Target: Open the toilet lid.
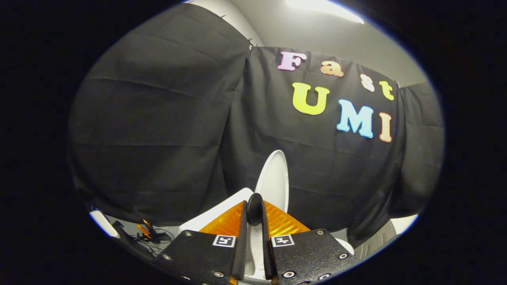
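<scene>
The toilet lid (272, 180), a smooth white oval of hard plastic, stood raised and nearly upright just beyond the claw (254, 215), against the black cloth wall (158, 130). Its long axis ran up and down, the rounded free end pointing at the ceiling and the hinged end hidden low behind the fingers. Seen almost edge-on, its broad face turned to the right. It looked stiff, fairly light and slippery, so I judged the thin rim near the free end the sensible place to pinch, where it would swing easily on its hinge. The claw was drawn narrow, its fingers close together with white plastic showing in the slit between them; whether both pressed on the lid I could not tell. A tangle of cables (148, 235) lay on the floor to the near left.
</scene>
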Motion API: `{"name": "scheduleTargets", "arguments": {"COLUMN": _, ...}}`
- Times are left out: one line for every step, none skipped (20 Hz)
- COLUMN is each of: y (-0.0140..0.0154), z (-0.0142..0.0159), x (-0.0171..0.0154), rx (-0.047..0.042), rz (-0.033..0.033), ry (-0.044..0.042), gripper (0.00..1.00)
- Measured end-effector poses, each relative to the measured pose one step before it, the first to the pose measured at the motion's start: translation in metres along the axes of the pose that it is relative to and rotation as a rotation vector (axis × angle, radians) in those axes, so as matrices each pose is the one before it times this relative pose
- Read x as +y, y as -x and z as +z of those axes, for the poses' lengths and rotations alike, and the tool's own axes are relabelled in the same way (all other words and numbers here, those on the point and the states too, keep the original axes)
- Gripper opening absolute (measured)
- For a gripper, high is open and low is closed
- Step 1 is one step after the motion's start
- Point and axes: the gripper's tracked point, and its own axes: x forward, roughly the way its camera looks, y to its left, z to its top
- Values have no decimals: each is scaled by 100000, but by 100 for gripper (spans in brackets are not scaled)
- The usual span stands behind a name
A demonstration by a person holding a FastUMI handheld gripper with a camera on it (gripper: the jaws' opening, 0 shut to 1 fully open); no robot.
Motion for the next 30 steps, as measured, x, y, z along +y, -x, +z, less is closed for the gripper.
{"name": "scheduleTargets", "arguments": {"y": 614, "z": -10, "x": -265, "rx": -140, "rz": 948, "ry": -3317, "gripper": 30}}
{"name": "scheduleTargets", "arguments": {"y": 747, "z": 547, "x": -348, "rx": -1537, "rz": 532, "ry": -3014, "gripper": 41}}
{"name": "scheduleTargets", "arguments": {"y": 476, "z": 833, "x": -185, "rx": -2494, "rz": 1491, "ry": -3155, "gripper": 52}}
{"name": "scheduleTargets", "arguments": {"y": 516, "z": 1043, "x": -157, "rx": -3261, "rz": 1578, "ry": -3313, "gripper": 66}}
{"name": "scheduleTargets", "arguments": {"y": 507, "z": 1134, "x": -291, "rx": -3413, "rz": 1884, "ry": -3412, "gripper": 80}}
{"name": "scheduleTargets", "arguments": {"y": 331, "z": 1301, "x": -491, "rx": -3593, "rz": 1189, "ry": -3161, "gripper": 95}}
{"name": "scheduleTargets", "arguments": {"y": 476, "z": 1298, "x": -701, "rx": -3290, "rz": 1074, "ry": -2372, "gripper": 94}}
{"name": "scheduleTargets", "arguments": {"y": 288, "z": 970, "x": -648, "rx": -2134, "rz": 762, "ry": -1095, "gripper": 94}}
{"name": "scheduleTargets", "arguments": {"y": 376, "z": 1032, "x": -875, "rx": -2430, "rz": 52, "ry": -648, "gripper": 94}}
{"name": "scheduleTargets", "arguments": {"y": 192, "z": 1174, "x": -1114, "rx": -2530, "rz": -29, "ry": -494, "gripper": 95}}
{"name": "scheduleTargets", "arguments": {"y": 152, "z": 815, "x": -1068, "rx": -2185, "rz": -312, "ry": -405, "gripper": 95}}
{"name": "scheduleTargets", "arguments": {"y": 24, "z": 633, "x": -1185, "rx": -1033, "rz": -988, "ry": -112, "gripper": 94}}
{"name": "scheduleTargets", "arguments": {"y": 238, "z": 359, "x": -1572, "rx": -43, "rz": -1770, "ry": 611, "gripper": 94}}
{"name": "scheduleTargets", "arguments": {"y": 161, "z": 177, "x": -1577, "rx": 1283, "rz": -2079, "ry": 1237, "gripper": 94}}
{"name": "scheduleTargets", "arguments": {"y": 374, "z": -210, "x": -1408, "rx": 2038, "rz": -1357, "ry": 1241, "gripper": 94}}
{"name": "scheduleTargets", "arguments": {"y": 457, "z": -131, "x": -1165, "rx": 2038, "rz": -633, "ry": 1184, "gripper": 94}}
{"name": "scheduleTargets", "arguments": {"y": 471, "z": -154, "x": -1133, "rx": 1614, "rz": -472, "ry": 1148, "gripper": 94}}
{"name": "scheduleTargets", "arguments": {"y": 693, "z": -6, "x": -1180, "rx": 943, "rz": -560, "ry": 1351, "gripper": 94}}
{"name": "scheduleTargets", "arguments": {"y": 811, "z": 123, "x": -1276, "rx": 66, "rz": -1237, "ry": 1379, "gripper": 94}}
{"name": "scheduleTargets", "arguments": {"y": 833, "z": 143, "x": -1133, "rx": -366, "rz": -284, "ry": 1763, "gripper": 94}}
{"name": "scheduleTargets", "arguments": {"y": 632, "z": -52, "x": -752, "rx": -546, "rz": -238, "ry": 1482, "gripper": 94}}
{"name": "scheduleTargets", "arguments": {"y": 726, "z": 64, "x": -1102, "rx": -554, "rz": -751, "ry": 1612, "gripper": 94}}
{"name": "scheduleTargets", "arguments": {"y": 709, "z": 23, "x": -1036, "rx": -510, "rz": -930, "ry": 1478, "gripper": 94}}
{"name": "scheduleTargets", "arguments": {"y": 552, "z": -145, "x": -997, "rx": 648, "rz": -1291, "ry": 1186, "gripper": 94}}
{"name": "scheduleTargets", "arguments": {"y": 538, "z": -406, "x": -908, "rx": 762, "rz": -536, "ry": 1175, "gripper": 94}}
{"name": "scheduleTargets", "arguments": {"y": 577, "z": -361, "x": -761, "rx": 1174, "rz": 253, "ry": 1307, "gripper": 94}}
{"name": "scheduleTargets", "arguments": {"y": 518, "z": -429, "x": -827, "rx": 800, "rz": -478, "ry": 791, "gripper": 94}}
{"name": "scheduleTargets", "arguments": {"y": 457, "z": -567, "x": -1344, "rx": 1460, "rz": -2160, "ry": 1088, "gripper": 94}}
{"name": "scheduleTargets", "arguments": {"y": 471, "z": -524, "x": -1893, "rx": 1240, "rz": -3783, "ry": 1444, "gripper": 95}}
{"name": "scheduleTargets", "arguments": {"y": 371, "z": -387, "x": -1605, "rx": 905, "rz": -3495, "ry": 1282, "gripper": 95}}
